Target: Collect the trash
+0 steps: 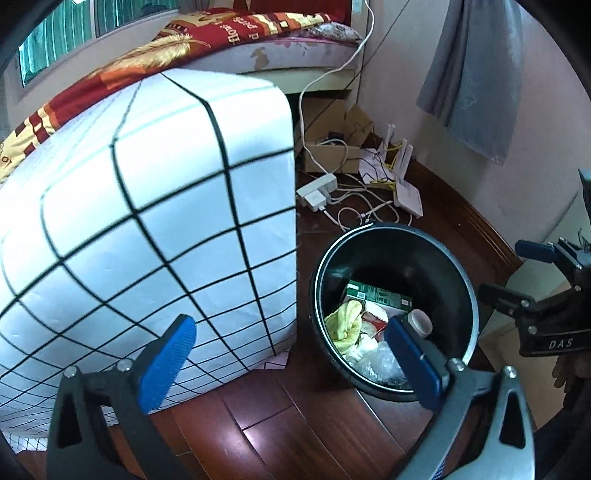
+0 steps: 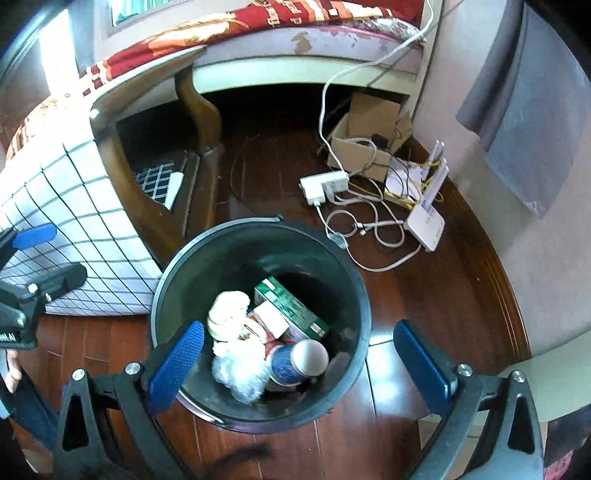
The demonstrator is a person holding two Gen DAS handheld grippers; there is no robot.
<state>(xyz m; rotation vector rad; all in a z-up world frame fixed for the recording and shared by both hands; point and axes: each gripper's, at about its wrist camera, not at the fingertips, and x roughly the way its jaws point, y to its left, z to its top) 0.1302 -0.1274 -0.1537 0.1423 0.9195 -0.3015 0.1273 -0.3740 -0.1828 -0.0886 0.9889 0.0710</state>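
A round black trash bin stands on the dark wood floor beside a table draped in a checked white cloth. Inside lie a green carton, a yellow cloth, crumpled clear plastic and a blue cup on its side. My left gripper hovers wide open over the bin's near left rim, nothing between its blue pads. My right gripper stands wide open straight above the bin, its blue pads straddling the opening, empty. In the left wrist view the right gripper shows at the right edge.
A power strip, tangled white cables, a white router and an open cardboard box crowd the floor behind the bin. A bed with a red patterned blanket runs along the back. A grey cloth hangs on the right wall.
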